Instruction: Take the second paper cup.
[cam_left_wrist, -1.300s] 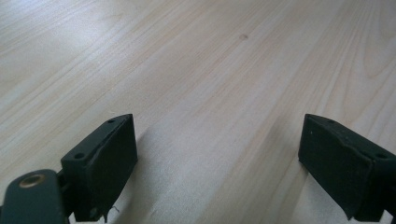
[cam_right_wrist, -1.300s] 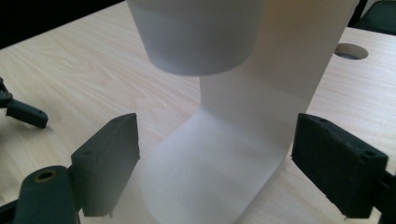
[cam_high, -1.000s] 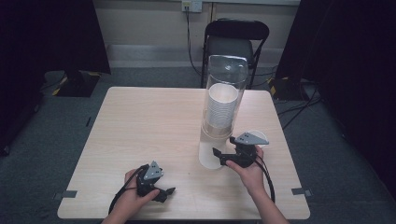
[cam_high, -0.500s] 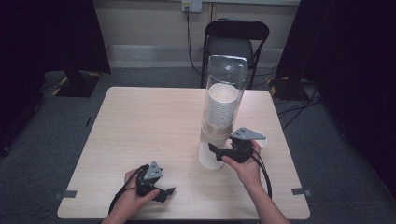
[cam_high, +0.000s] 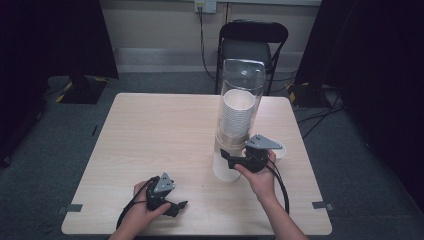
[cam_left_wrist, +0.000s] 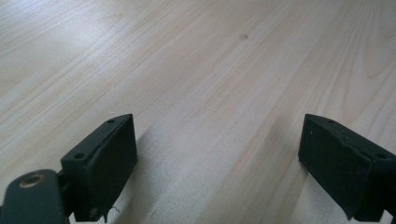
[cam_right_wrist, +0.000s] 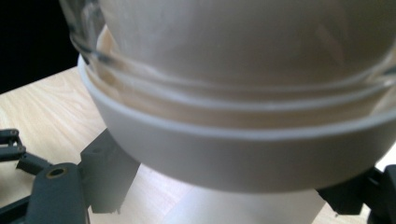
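The right gripper (cam_high: 231, 159) stood open around the white cup (cam_right_wrist: 243, 205) under the dispenser (cam_high: 240, 110). The left gripper (cam_high: 176, 206) rested wide open, empty, on the table (cam_high: 150, 130).

- No text, label, brand, number or sign can be read on anything in these views.

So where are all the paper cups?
In the high view, the paper cups are stacked inside the tall clear tube at the table's right side, just above the right claw.
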